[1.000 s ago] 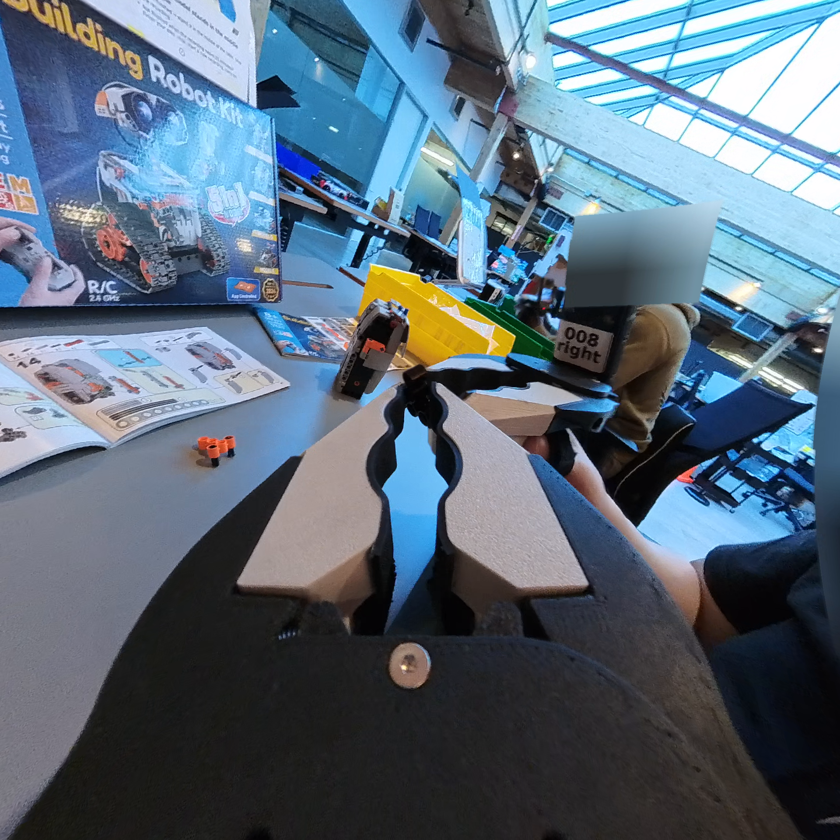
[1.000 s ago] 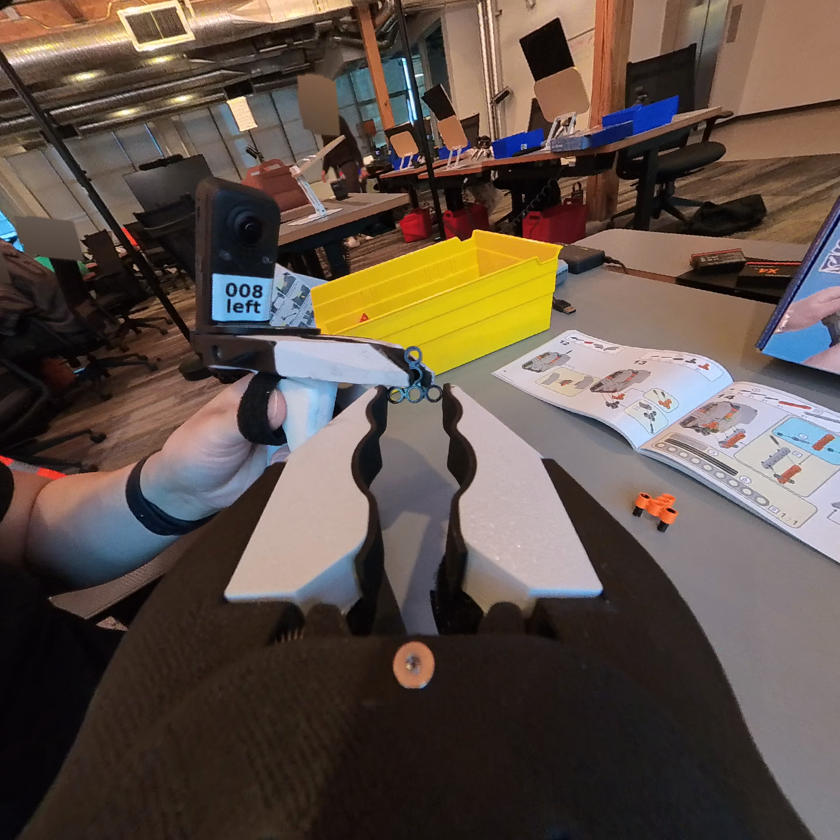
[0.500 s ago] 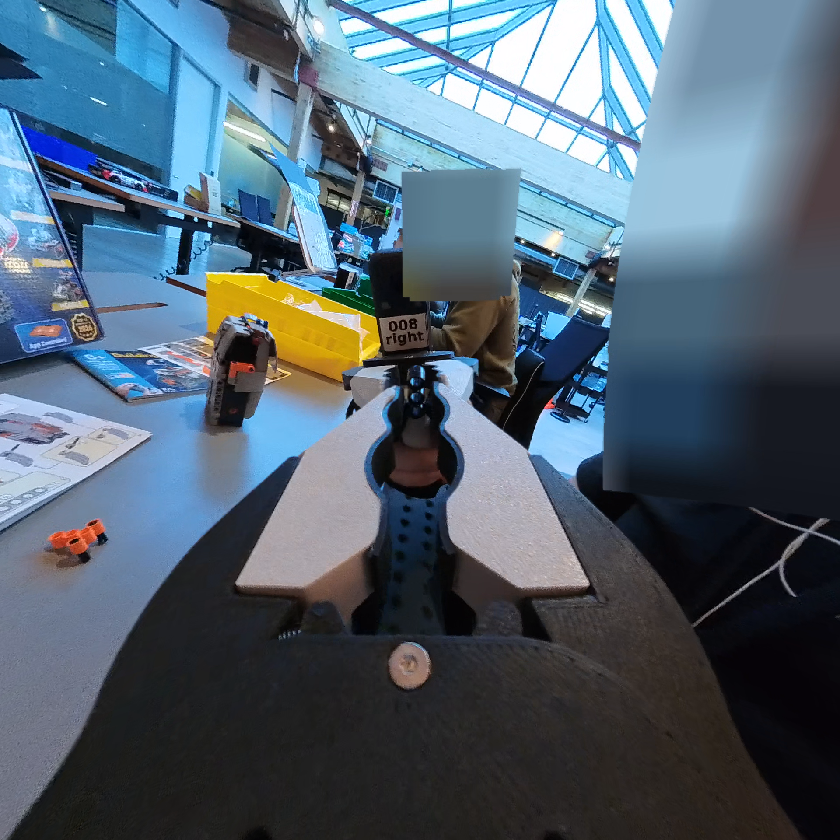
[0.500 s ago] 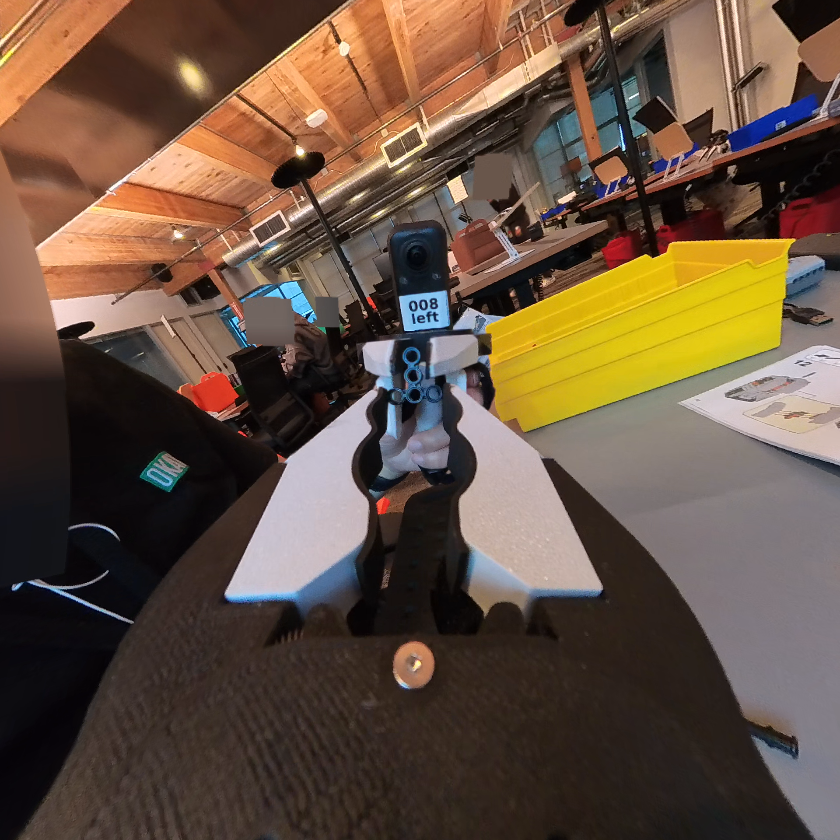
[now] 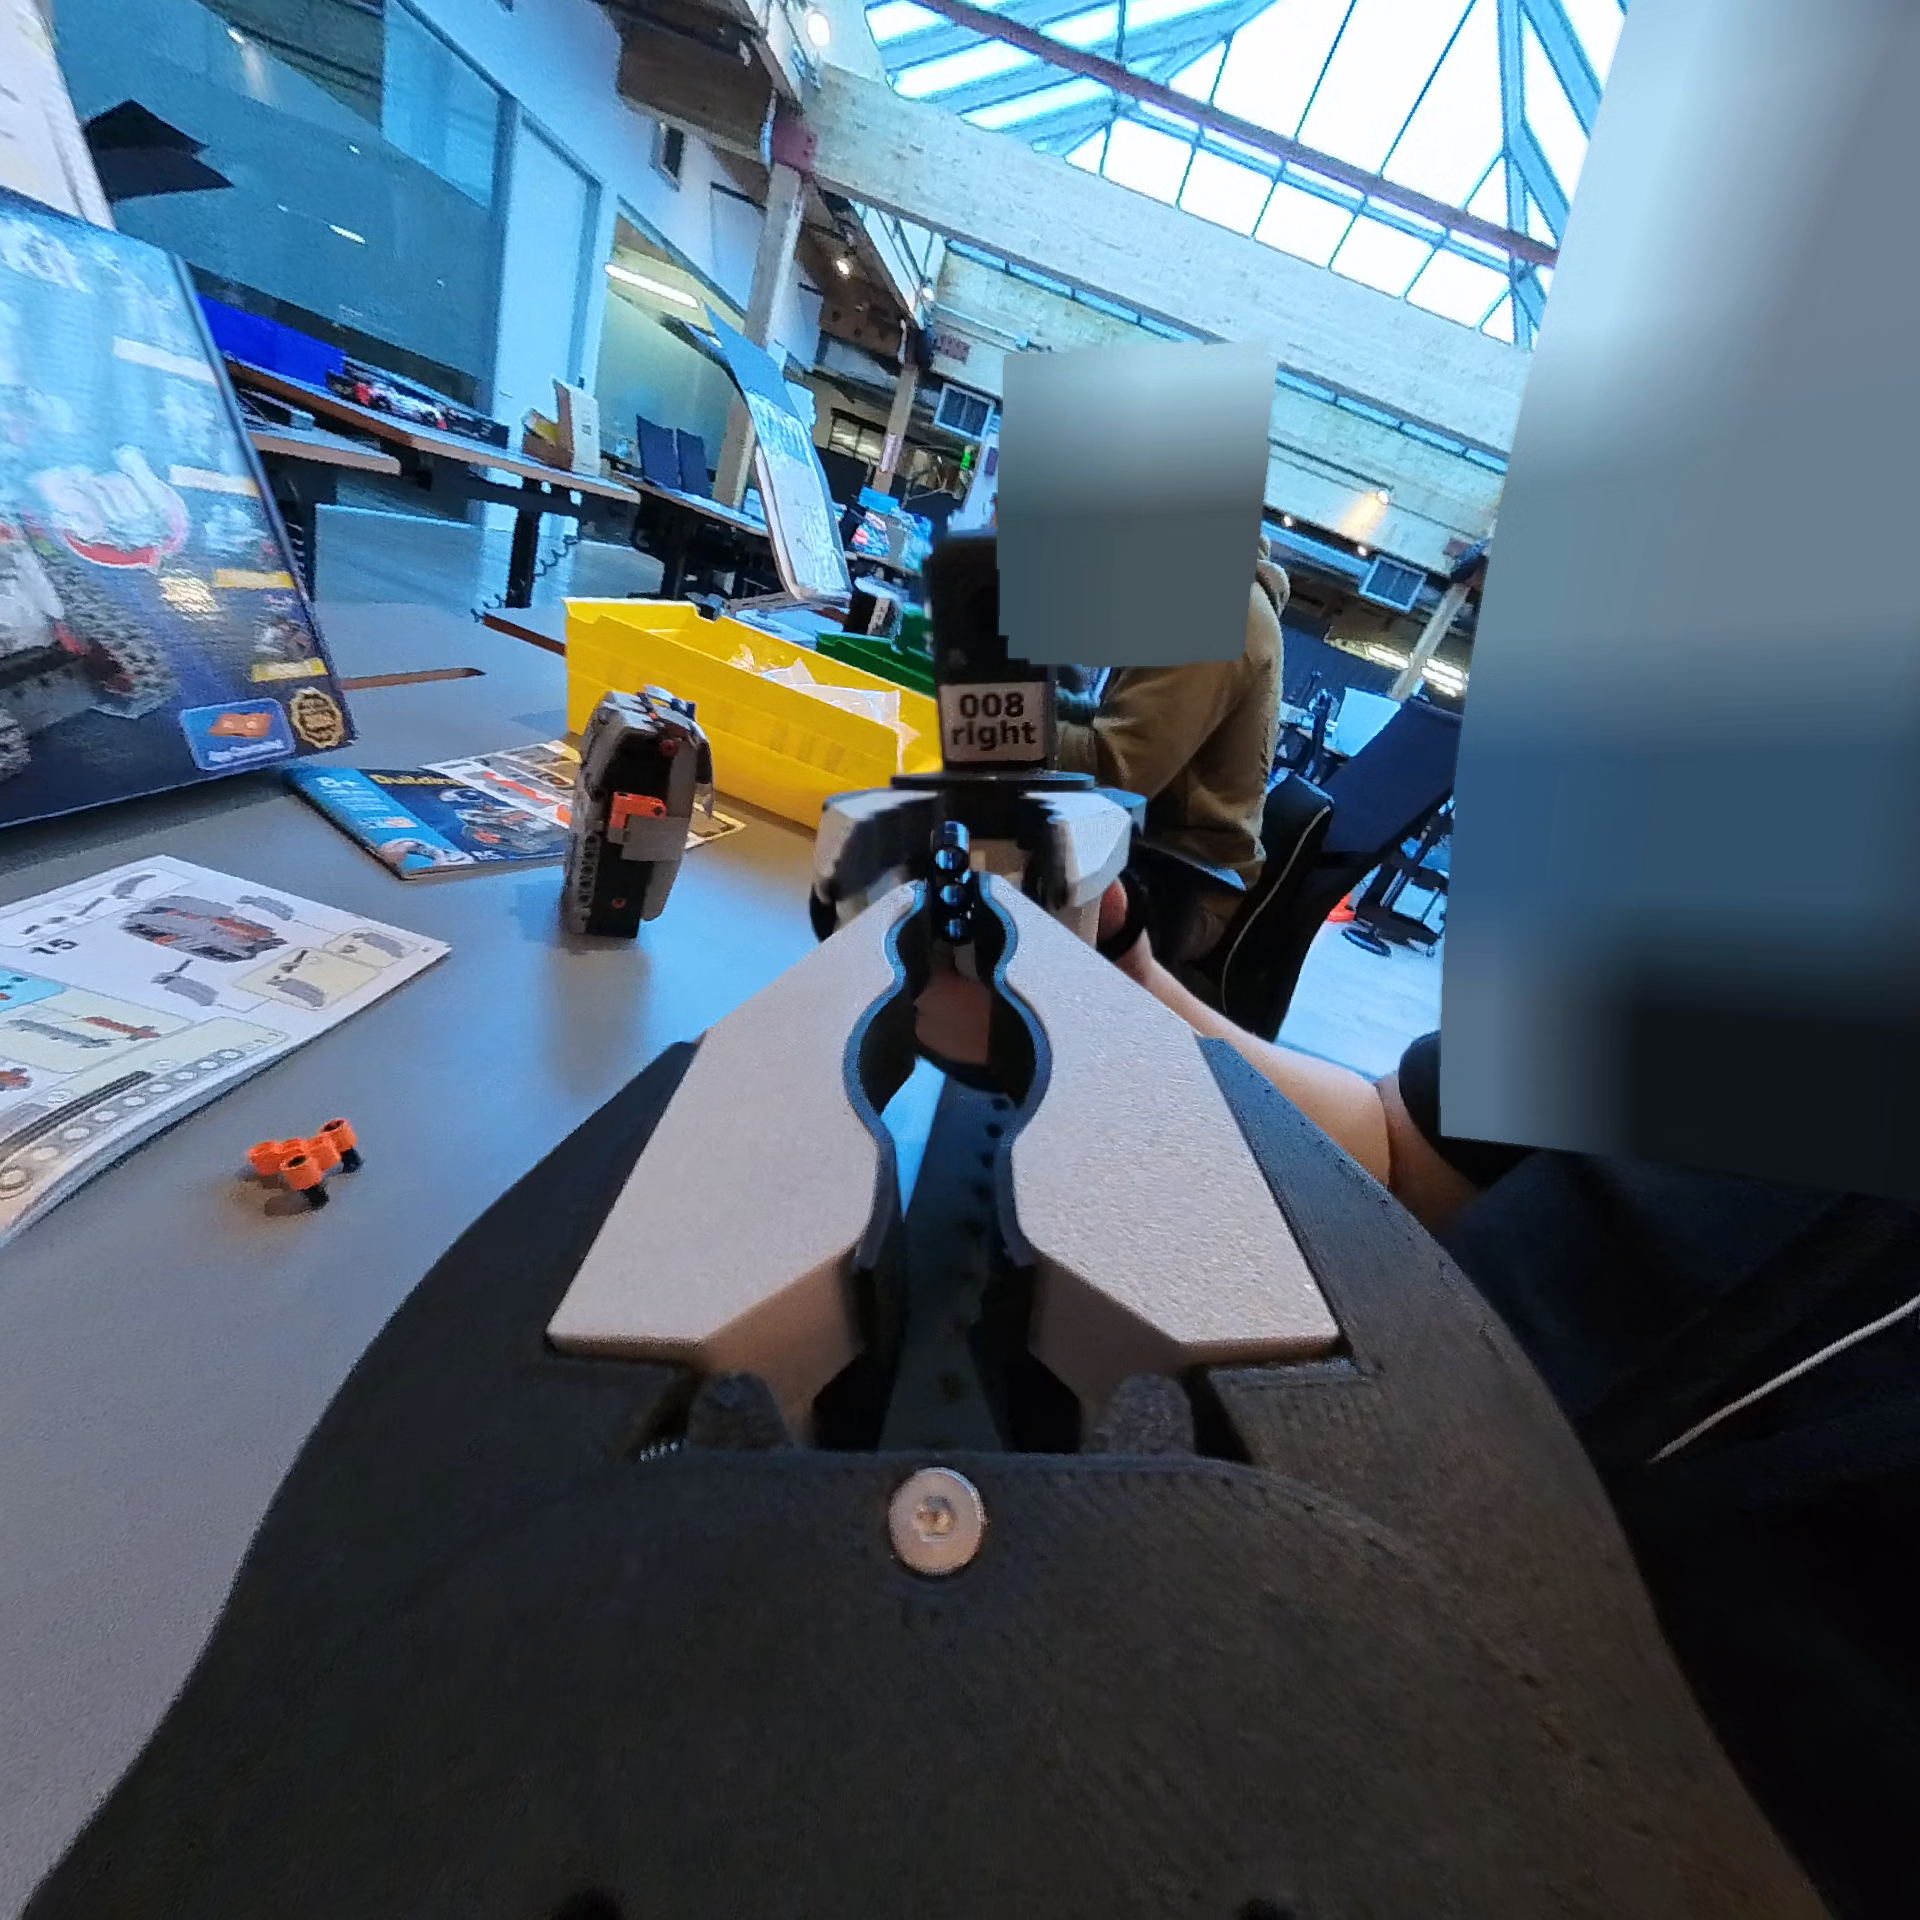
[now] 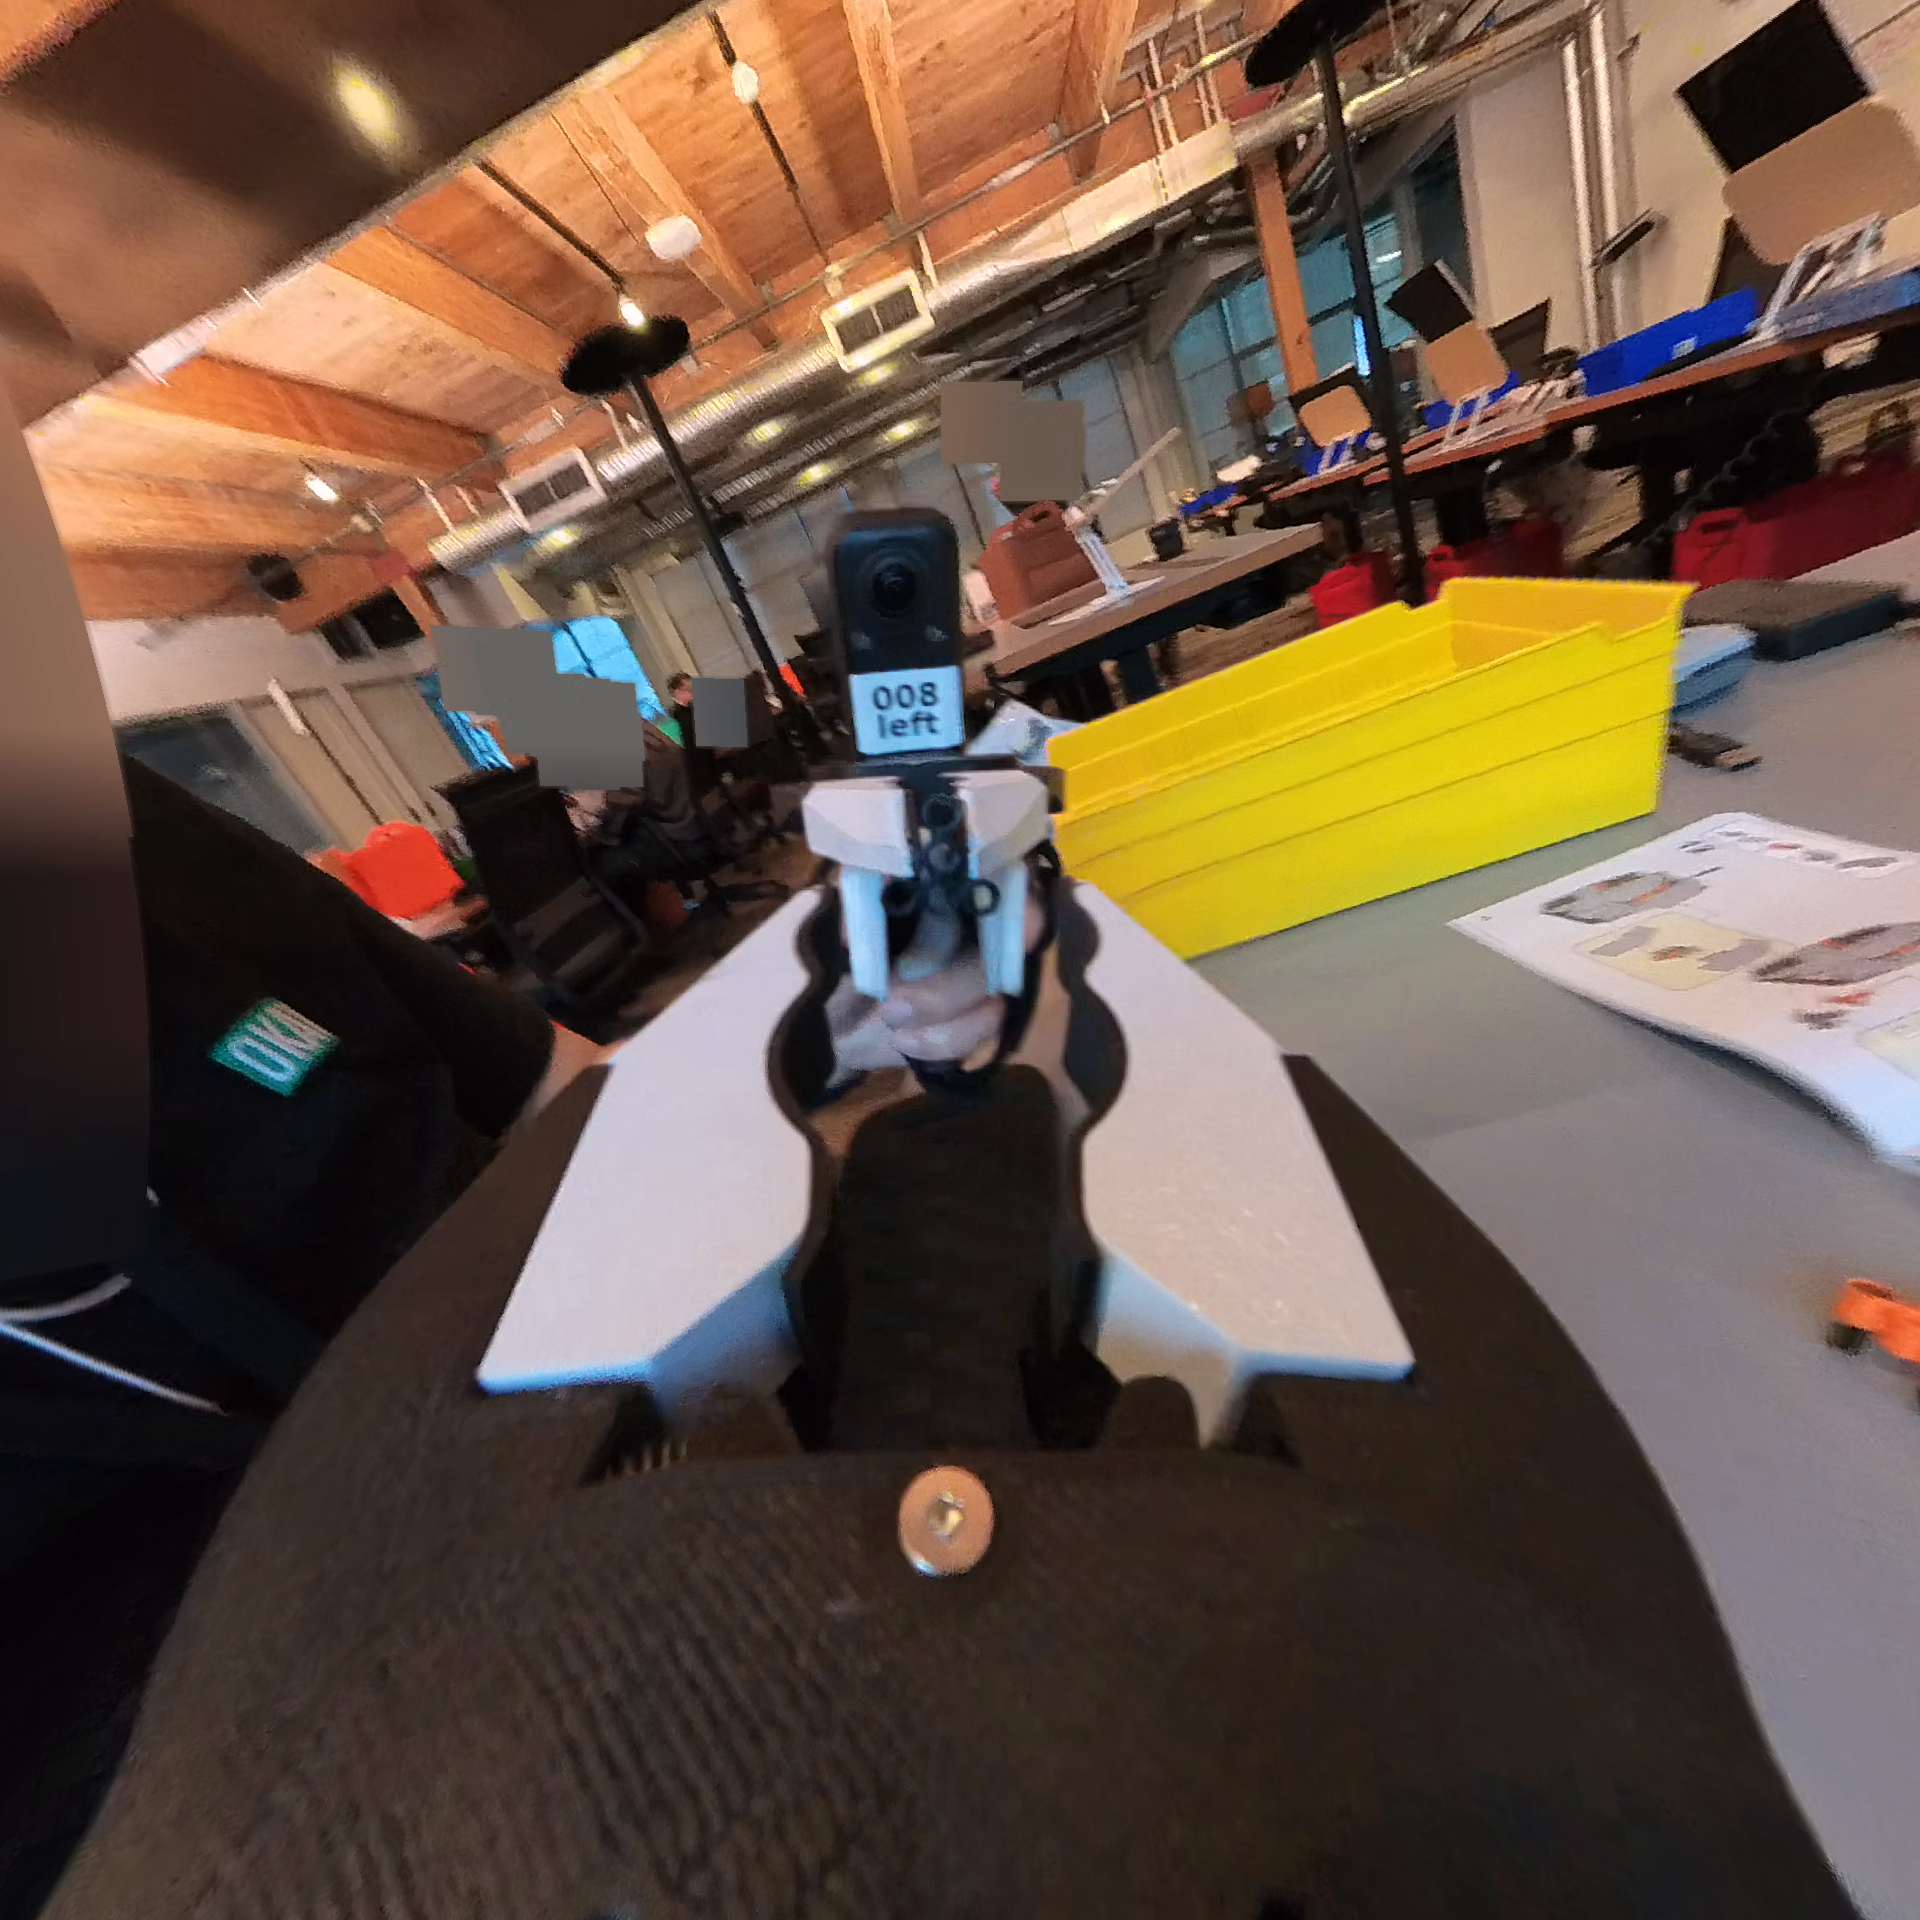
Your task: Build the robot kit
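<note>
My left gripper (image 5: 951,906) is shut on a small black beam piece with round holes (image 5: 951,878), held edge-on at its tips above the grey table (image 5: 499,1049). In the right wrist view the left gripper (image 6: 940,847) faces me with the same T-shaped black piece (image 6: 940,868) pinched between its pads. My right gripper (image 6: 943,920) is open, its fingers (image 6: 717,1039) standing wide on either side of the piece without pressing on it. The right gripper (image 5: 971,836) shows head-on just beyond the piece in the left wrist view.
A small orange connector (image 5: 303,1155) lies on the table and also shows in the right wrist view (image 6: 1870,1317). An open instruction booklet (image 5: 166,987), a black and grey built module (image 5: 629,821), a yellow bin (image 5: 727,691) and a blue kit box (image 5: 135,582) stand farther back. Only a small space, under 4 cm, lies between the two pairs of fingers. The small orange connector (image 5: 303,1155) is about 20 centimeters from both grippers' fingertips.
Both grippers swung from side by side to facing each other tip to tip. The right jaws have since widened around the black piece, which stays pinched in the left gripper.
</note>
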The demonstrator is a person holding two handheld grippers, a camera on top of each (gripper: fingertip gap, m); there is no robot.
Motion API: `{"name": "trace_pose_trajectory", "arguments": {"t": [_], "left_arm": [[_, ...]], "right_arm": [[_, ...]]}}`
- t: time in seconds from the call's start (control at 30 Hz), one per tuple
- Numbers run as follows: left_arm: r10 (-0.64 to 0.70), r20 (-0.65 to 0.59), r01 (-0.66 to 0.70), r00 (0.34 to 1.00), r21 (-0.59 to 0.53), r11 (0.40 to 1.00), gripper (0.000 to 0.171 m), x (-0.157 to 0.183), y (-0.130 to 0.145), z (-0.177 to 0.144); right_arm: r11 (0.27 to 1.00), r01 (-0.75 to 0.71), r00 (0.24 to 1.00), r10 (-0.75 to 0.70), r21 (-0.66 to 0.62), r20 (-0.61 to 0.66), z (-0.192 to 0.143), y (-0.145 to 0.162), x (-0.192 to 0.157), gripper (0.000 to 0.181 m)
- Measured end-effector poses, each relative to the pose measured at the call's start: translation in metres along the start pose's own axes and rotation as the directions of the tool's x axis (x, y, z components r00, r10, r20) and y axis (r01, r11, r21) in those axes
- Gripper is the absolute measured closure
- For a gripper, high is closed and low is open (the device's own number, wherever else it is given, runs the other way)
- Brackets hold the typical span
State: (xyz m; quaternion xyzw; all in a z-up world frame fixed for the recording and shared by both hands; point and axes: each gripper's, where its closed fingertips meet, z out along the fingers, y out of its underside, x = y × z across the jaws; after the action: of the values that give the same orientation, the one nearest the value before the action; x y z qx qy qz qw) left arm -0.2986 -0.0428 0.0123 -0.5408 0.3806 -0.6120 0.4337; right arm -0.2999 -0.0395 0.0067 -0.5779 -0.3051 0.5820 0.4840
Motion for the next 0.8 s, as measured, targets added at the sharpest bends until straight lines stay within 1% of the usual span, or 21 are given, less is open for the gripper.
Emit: {"name": "trace_pose_trajectory", "arguments": {"t": [0.03, 0.07, 0.1, 0.13, 0.17, 0.2, 0.23, 0.27, 0.3, 0.33, 0.4, 0.47, 0.57, 0.6, 0.63, 0.7, 0.77, 0.8], "left_arm": [[-0.007, 0.005, 0.007, 1.000, 0.019, 1.000, 0.169, -0.001, -0.003, -0.004], [-0.018, 0.009, 0.018, 1.000, 0.038, 0.999, 0.169, -0.002, -0.007, -0.008], [-0.029, 0.018, 0.028, 0.999, 0.055, 0.998, 0.168, -0.004, -0.010, -0.013], [-0.037, 0.027, 0.035, 0.999, 0.069, 0.997, 0.168, -0.006, -0.013, -0.018], [-0.040, 0.034, 0.037, 0.999, 0.081, 0.996, 0.169, -0.006, -0.015, -0.023], [-0.041, 0.043, 0.037, 0.998, 0.089, 0.995, 0.168, -0.007, -0.016, -0.027], [-0.042, 0.051, 0.037, 0.998, 0.094, 0.995, 0.168, -0.008, -0.016, -0.030], [-0.044, 0.055, 0.038, 0.998, 0.096, 0.995, 0.169, -0.009, -0.015, -0.032], [-0.046, 0.056, 0.040, 0.997, 0.099, 0.994, 0.169, -0.008, -0.015, -0.033], [-0.052, 0.055, 0.046, 0.997, 0.102, 0.994, 0.169, -0.008, -0.014, -0.034], [-0.064, 0.049, 0.059, 0.997, 0.099, 0.993, 0.169, -0.007, -0.012, -0.035], [-0.065, 0.053, 0.061, 0.996, 0.083, 0.995, 0.169, -0.007, -0.008, -0.035], [-0.062, 0.045, 0.059, 0.997, 0.060, 0.996, 0.168, -0.004, -0.006, -0.035], [-0.062, 0.040, 0.060, 0.997, 0.056, 0.997, 0.168, -0.003, -0.005, -0.035], [-0.065, 0.035, 0.063, 0.997, 0.053, 0.997, 0.168, -0.002, -0.005, -0.034], [-0.077, 0.009, 0.077, 0.997, 0.041, 0.996, 0.168, 0.002, -0.004, -0.033], [-0.076, 0.007, 0.076, 0.997, 0.027, 0.997, 0.168, 0.004, -0.003, -0.032], [-0.071, 0.012, 0.071, 0.997, 0.019, 0.997, 0.168, 0.005, -0.003, -0.032]], "right_arm": [[0.998, 0.060, 0.998, -0.061, -0.030, -0.030, -0.008, -0.002, 0.006, 0.137], [0.988, 0.123, 0.987, -0.132, -0.092, -0.092, -0.020, -0.001, 0.020, 0.144], [0.969, 0.158, 0.964, -0.193, -0.188, -0.182, -0.033, 0.005, 0.042, 0.149], [0.936, 0.179, 0.930, -0.262, -0.304, -0.258, -0.047, 0.015, 0.065, 0.149], [0.887, 0.174, 0.896, -0.322, -0.427, -0.304, -0.061, 0.030, 0.085, 0.149], [0.843, 0.146, 0.883, -0.346, -0.517, -0.316, -0.069, 0.047, 0.098, 0.149], [0.812, 0.107, 0.893, -0.333, -0.574, -0.304, -0.073, 0.065, 0.103, 0.149], [0.774, 0.081, 0.904, -0.322, -0.628, -0.281, -0.075, 0.082, 0.105, 0.150], [0.719, 0.095, 0.906, -0.348, -0.689, -0.239, -0.078, 0.097, 0.106, 0.151], [0.660, 0.144, 0.896, -0.404, -0.738, -0.187, -0.081, 0.106, 0.108, 0.151], [0.575, 0.284, 0.869, -0.492, -0.767, -0.047, -0.080, 0.112, 0.106, 0.154], [0.529, 0.349, 0.848, -0.530, -0.773, 0.020, -0.079, 0.110, 0.112, 0.155], [0.499, 0.371, 0.866, -0.491, -0.783, 0.096, -0.075, 0.110, 0.118, 0.156], [0.484, 0.370, 0.876, -0.467, -0.793, 0.124, -0.074, 0.112, 0.119, 0.163], [0.451, 0.369, 0.883, -0.443, -0.813, 0.155, -0.074, 0.116, 0.121, 0.168], [0.354, 0.388, 0.879, -0.419, -0.851, 0.227, -0.076, 0.121, 0.122, 0.167], [0.272, 0.434, 0.857, -0.418, -0.859, 0.300, -0.075, 0.120, 0.121, 0.164], [0.242, 0.456, 0.847, -0.414, -0.856, 0.334, -0.074, 0.119, 0.120, 0.166]]}}
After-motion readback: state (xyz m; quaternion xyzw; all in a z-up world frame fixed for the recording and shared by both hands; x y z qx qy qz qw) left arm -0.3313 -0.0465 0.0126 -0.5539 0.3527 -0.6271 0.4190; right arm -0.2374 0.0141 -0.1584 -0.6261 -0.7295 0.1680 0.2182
